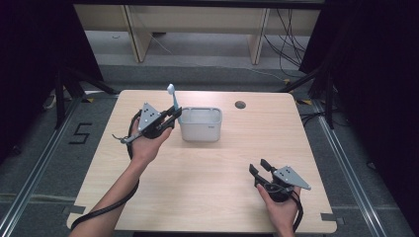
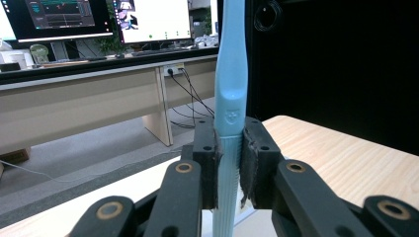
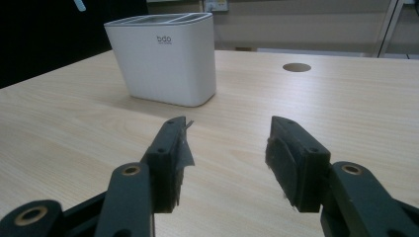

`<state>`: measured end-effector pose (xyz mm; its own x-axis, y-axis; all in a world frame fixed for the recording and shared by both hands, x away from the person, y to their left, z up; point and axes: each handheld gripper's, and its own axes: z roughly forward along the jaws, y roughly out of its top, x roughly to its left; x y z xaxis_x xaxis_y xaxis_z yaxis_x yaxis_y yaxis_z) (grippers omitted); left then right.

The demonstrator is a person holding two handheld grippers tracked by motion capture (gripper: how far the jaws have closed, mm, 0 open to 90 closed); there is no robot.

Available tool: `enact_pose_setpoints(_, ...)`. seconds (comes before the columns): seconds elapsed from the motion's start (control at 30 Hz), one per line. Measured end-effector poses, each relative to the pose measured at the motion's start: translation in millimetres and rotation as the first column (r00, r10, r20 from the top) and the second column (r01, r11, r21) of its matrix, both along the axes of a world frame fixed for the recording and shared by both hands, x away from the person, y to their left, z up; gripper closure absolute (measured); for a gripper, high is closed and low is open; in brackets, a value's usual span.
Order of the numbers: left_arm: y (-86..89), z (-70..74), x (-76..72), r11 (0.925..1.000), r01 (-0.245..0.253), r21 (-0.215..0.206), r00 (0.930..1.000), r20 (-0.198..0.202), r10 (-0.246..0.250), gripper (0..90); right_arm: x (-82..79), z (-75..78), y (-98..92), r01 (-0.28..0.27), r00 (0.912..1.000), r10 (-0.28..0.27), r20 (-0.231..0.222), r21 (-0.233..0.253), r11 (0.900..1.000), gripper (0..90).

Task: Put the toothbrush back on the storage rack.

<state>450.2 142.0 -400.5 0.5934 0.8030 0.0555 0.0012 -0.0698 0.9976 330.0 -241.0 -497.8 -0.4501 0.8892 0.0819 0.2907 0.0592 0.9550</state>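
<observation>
Clamped in the left gripper point(image 1: 172, 117) is a toothbrush point(image 1: 174, 101), held upright with its jaws pressed against both sides of the handle. In the left gripper view the toothbrush point(image 2: 230, 94) is pale blue, with a smooth upper handle, a small embossed mark just above the jaws, and fine ribbing along the lower part that runs down between the pads point(image 2: 249, 165). From the high view the brush end points up and shows white at the tip. The toothbrush stands just beside the left edge of the holder point(image 1: 200, 124), close to its rim; whether it touches the holder I cannot tell.

That holder is a white, oblong tub with rounded corners, standing upright on the wooden table point(image 1: 207, 168). In the right gripper view the holder point(image 3: 165, 59) carries a small grey logo on its front wall and shows divided openings at the top.

Well apart from the holder, toward the near right corner of the table, the right gripper point(image 1: 260, 168) is held by the person's right hand point(image 1: 281, 210). Its jaws stand wide apart with nothing between them, and in the right gripper view the right gripper point(image 3: 227, 148) points toward the holder across bare wood. A round hole point(image 1: 240, 104) in the table lies beyond the holder, to its right.
</observation>
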Motion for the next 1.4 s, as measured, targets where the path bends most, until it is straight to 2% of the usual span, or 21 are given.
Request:
enact_pose_setpoints(0.07,-0.2,1.3,2.0,1.0000,-0.004,-0.003,1.0000,0.006,0.004,78.2,0.5,-0.5,0.4,-0.003,1.0000,0.003,0.008,0.009,1.000,50.0)
enact_pose_setpoints(0.17,-0.7,3.1,5.0,1.0000,-0.009,-0.003,0.9999,0.009,0.009,78.2,-0.2,-0.2,0.3,-0.001,1.0000,0.001,-0.003,0.005,1.000,50.0)
enact_pose_setpoints(0.2,-1.7,4.1,7.4,0.9999,-0.011,-0.007,0.9999,0.011,0.011,78.2,0.5,-0.9,0.4,-0.009,0.9999,0.009,0.007,0.011,1.000,50.0)
enact_pose_setpoints(0.27,-2.0,4.6,8.5,0.9999,-0.010,-0.006,0.9999,0.013,0.010,78.2,-0.3,-1.1,1.6,-0.009,0.9999,0.009,-0.006,0.029,1.000,50.0)
enact_pose_setpoints(0.3,-2.5,5.0,9.6,0.9999,-0.011,-0.006,0.9998,0.014,0.011,78.2,0.5,-1.9,2.1,-0.011,0.9999,0.011,0.008,0.039,0.999,50.0)
enact_pose_setpoints(0.33,-2.9,5.4,10.7,0.9999,-0.012,-0.006,0.9998,0.013,0.012,78.2,0.0,-1.5,2.1,-0.012,0.9999,0.013,-0.003,0.038,0.999,50.0)
enact_pose_setpoints(0.43,-4.1,6.1,13.9,0.9999,-0.016,-0.004,0.9998,0.015,0.016,78.2,0.6,-1.9,1.2,-0.006,0.9999,0.006,0.009,0.036,0.999,50.1)
enact_pose_setpoints(0.5,-4.7,6.2,15.8,0.9998,-0.018,-0.001,0.9997,0.016,0.019,78.2,-0.3,-1.6,1.7,0.001,1.0000,-0.001,0.003,0.041,0.999,50.1)
enact_pose_setpoints(0.53,-5.5,6.0,16.6,0.9998,-0.020,-0.005,0.9997,0.015,0.020,78.2,-2.1,-1.1,2.5,0.014,0.9998,-0.013,-0.016,0.047,0.999,50.1)
enact_pose_setpoints(0.57,-6.0,5.9,17.5,0.9998,-0.020,-0.002,0.9997,0.014,0.020,78.2,-0.5,-1.3,1.1,0.004,1.0000,-0.004,0.004,0.032,0.999,50.1)
enact_pose_setpoints(0.7,-8.7,5.2,21.3,0.9998,-0.019,0.002,0.9998,0.009,0.019,78.2,-0.4,-1.2,0.4,0.003,0.9999,-0.004,0.010,0.024,1.000,50.1)
enact_pose_setpoints(0.73,-8.9,5.1,21.9,0.9998,-0.020,0.004,0.9998,0.008,0.020,78.2,-0.7,-1.1,1.2,0.000,1.0000,0.000,0.001,0.043,0.999,50.1)
enact_pose_setpoints(0.77,-9.1,5.0,23.0,0.9998,-0.020,0.006,0.9997,0.012,0.019,78.2,0.2,-1.2,-0.2,-0.003,0.9999,0.002,0.016,0.025,1.000,50.1)
enact_pose_setpoints(0.97,-10.0,4.8,27.3,0.9997,-0.025,0.008,0.9996,0.011,0.025,78.2,-0.3,-1.1,0.5,0.000,0.9999,-0.001,0.013,0.036,0.999,50.2)
enact_pose_setpoints(1.07,-10.2,4.0,29.1,0.9996,-0.028,0.008,0.9996,0.010,0.028,78.2,0.3,-1.1,-0.5,-0.001,0.9997,0.000,0.023,0.025,1.000,50.2)
enact_pose_setpoints(1.4,-11.4,-0.5,34.7,0.9994,-0.033,0.014,0.9994,0.005,0.033,78.2,-0.7,-0.7,-0.9,-0.001,0.9999,0.001,0.011,0.012,1.000,50.2)
